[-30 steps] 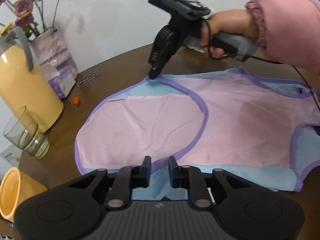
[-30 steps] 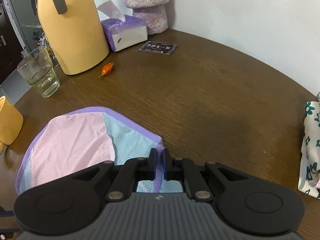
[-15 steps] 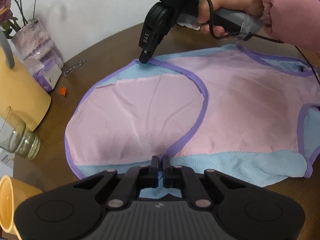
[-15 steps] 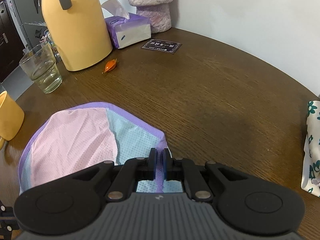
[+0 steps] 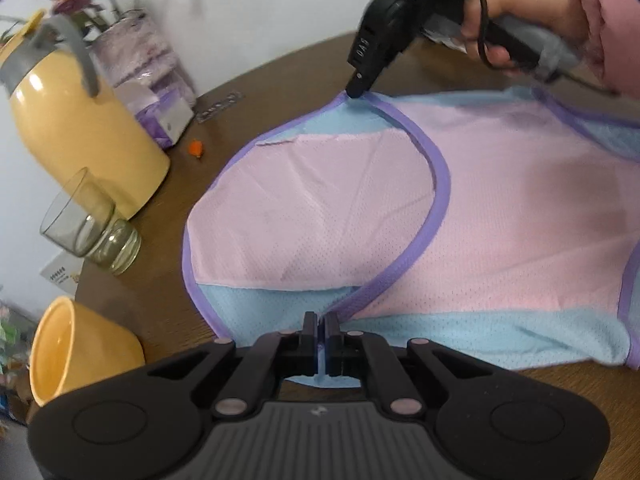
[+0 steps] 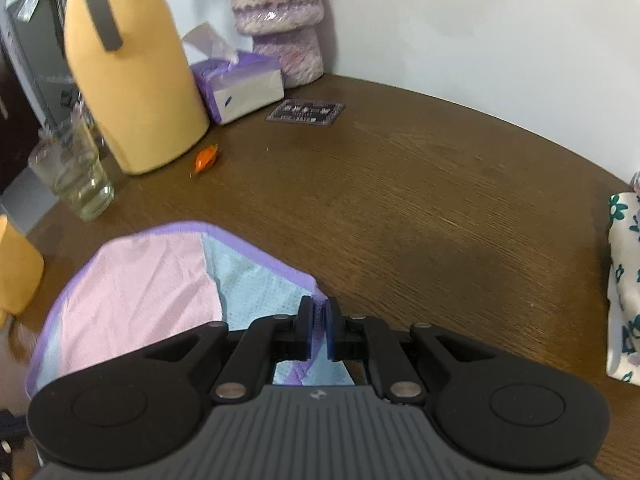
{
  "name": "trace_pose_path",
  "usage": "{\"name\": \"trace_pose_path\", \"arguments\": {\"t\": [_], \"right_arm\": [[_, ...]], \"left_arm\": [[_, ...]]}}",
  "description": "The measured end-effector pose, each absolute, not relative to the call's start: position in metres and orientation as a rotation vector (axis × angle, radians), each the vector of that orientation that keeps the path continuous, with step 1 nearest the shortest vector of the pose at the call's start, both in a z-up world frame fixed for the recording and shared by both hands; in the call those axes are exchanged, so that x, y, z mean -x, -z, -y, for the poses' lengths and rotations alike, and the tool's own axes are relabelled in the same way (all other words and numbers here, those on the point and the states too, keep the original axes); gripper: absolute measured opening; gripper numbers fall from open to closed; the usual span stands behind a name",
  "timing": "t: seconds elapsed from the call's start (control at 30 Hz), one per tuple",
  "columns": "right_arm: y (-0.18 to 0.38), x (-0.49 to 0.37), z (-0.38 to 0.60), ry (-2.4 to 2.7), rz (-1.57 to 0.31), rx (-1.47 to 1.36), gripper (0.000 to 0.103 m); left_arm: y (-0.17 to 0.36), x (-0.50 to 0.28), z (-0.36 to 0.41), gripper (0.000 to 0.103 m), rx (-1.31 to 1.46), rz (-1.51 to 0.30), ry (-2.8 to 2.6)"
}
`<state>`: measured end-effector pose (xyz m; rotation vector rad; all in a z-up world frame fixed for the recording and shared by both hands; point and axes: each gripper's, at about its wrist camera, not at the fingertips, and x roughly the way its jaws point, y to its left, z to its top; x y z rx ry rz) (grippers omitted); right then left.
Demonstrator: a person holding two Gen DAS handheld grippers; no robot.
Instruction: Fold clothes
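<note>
A pink and light-blue mesh vest (image 5: 500,208) with purple trim lies spread on the brown table (image 6: 420,208). My left gripper (image 5: 321,326) is shut on the vest's near blue edge, where the purple trim meets it. Across the garment, a hand in a pink sleeve (image 5: 600,12) holds my right gripper (image 5: 357,90), whose tips pinch the far purple-trimmed corner. In the right wrist view that right gripper (image 6: 318,312) is shut on the purple trim of the vest (image 6: 140,284), with cloth between its pads.
On the left stand a yellow jug (image 5: 76,140), a drinking glass (image 5: 90,236) and a yellow cup (image 5: 76,352). A tissue box (image 6: 240,88), a fuzzy purple vase (image 6: 280,20), a dark card (image 6: 306,111) and a small orange object (image 6: 206,157) lie beyond. Floral cloth (image 6: 624,300) sits at the right edge.
My left gripper closed from slightly open onto the vest's near edge and moved a little closer to it. The right gripper kept its grip on the far corner.
</note>
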<state>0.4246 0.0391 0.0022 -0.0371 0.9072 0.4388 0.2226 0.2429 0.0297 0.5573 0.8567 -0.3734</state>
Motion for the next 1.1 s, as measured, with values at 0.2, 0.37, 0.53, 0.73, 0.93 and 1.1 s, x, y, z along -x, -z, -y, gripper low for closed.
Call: {"name": "trace_pose_path", "arguments": {"t": [0.2,0.37,0.53,0.73,0.93,1.1], "right_arm": [[0.002,-0.432,-0.039,-0.395,-0.887,0.006,0.005],[-0.008,-0.427,-0.025,-0.458,-0.878,-0.076,0.024],[-0.043,-0.405,0.001,-0.505,-0.836,-0.032,0.042],[-0.053,-0.356,0.040,-0.528,-0.872,0.082,0.045],[-0.037,-0.281,0.081,-0.577,-0.905,0.123,0.045],[-0.032,-0.206,0.116,-0.610,-0.879,0.134,0.045]], "left_arm": [[-0.022,-0.225,-0.244,0.002,-0.561,-0.884,0.337],[-0.031,-0.220,-0.254,0.022,-0.474,-0.843,0.300],[-0.051,-0.202,-0.261,0.039,-0.324,-0.753,0.313],[-0.045,-0.171,-0.234,0.040,-0.197,-0.706,0.409],[-0.021,-0.146,-0.200,0.023,-0.192,-0.720,0.466],[-0.007,-0.142,-0.191,0.022,-0.205,-0.760,0.432]]}}
